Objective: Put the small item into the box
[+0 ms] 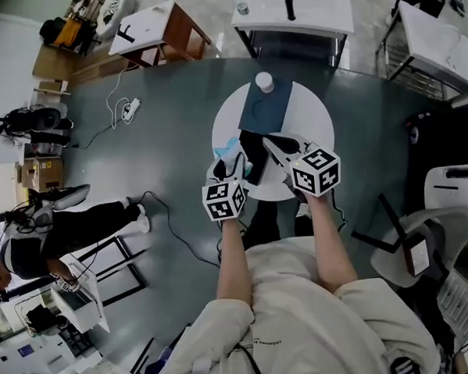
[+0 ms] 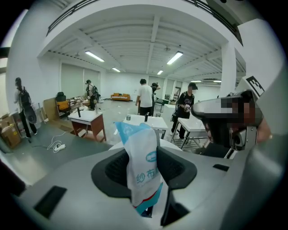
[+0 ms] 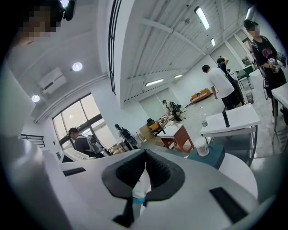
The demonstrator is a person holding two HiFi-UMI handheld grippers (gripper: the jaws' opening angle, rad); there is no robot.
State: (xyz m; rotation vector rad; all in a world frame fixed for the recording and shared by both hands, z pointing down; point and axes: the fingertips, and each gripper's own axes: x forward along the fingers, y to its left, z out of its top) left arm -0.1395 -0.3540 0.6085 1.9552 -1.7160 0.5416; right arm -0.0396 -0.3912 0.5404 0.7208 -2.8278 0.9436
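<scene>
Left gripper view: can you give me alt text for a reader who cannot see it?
The left gripper is shut on a white and blue packet, which stands upright between its dark pads. Beyond lies a large white hall with ceiling strip lights, several standing people and white tables.

"What lies beyond the left gripper?"

"A grey floor. A white-topped table with brown legs stands far ahead to its left, and a white desk far ahead to its right."

"And around the right gripper?"

"A white chair off to its right and tall windows to its left. Strip lights run along the white beamed ceiling above."
</scene>
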